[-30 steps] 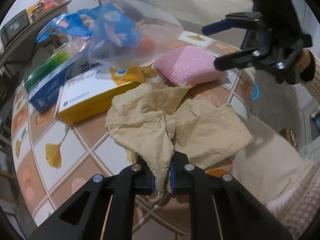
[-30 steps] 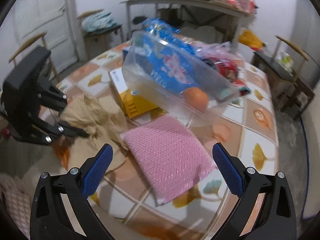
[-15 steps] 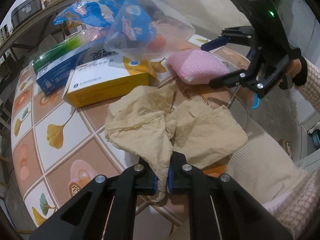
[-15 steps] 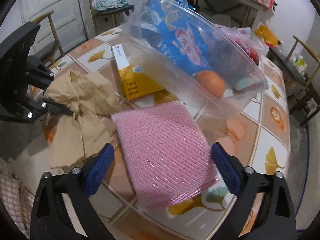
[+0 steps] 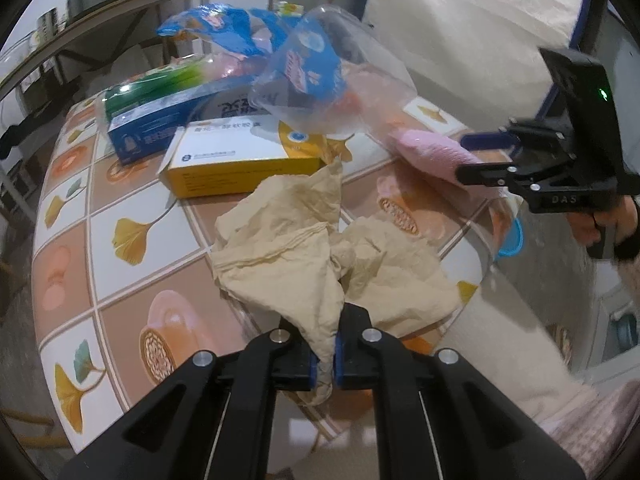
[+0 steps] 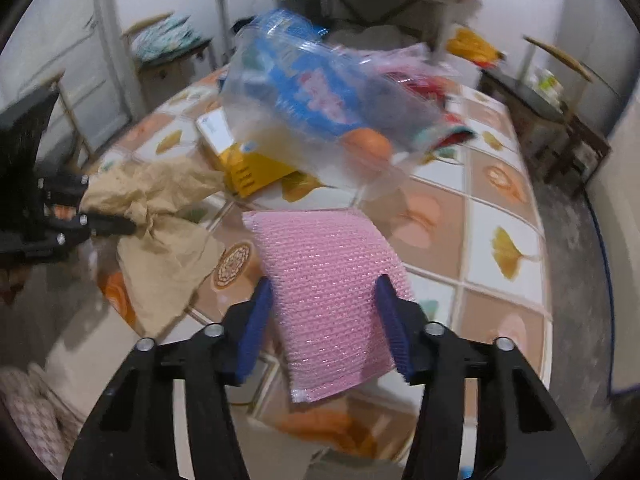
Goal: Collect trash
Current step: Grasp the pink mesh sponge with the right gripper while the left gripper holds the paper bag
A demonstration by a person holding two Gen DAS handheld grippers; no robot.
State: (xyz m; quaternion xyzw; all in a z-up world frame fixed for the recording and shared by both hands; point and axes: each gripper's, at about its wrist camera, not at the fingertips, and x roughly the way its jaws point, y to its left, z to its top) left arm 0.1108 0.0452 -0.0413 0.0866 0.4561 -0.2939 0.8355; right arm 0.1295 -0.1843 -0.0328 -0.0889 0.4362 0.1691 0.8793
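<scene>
Pink pad (image 6: 328, 284) lengthwise between claw (image 6: 326, 328) fingers

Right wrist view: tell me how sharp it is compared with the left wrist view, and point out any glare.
Right wrist view: motion-blurred throughout, the clear plastic container smeared worst, the pink sponge softer but readable. Left wrist view: mostly crisp, the creases in the crumpled brown paper distinct; glare on the green wrapped package. Both show fisheye bending at the edges.
</scene>
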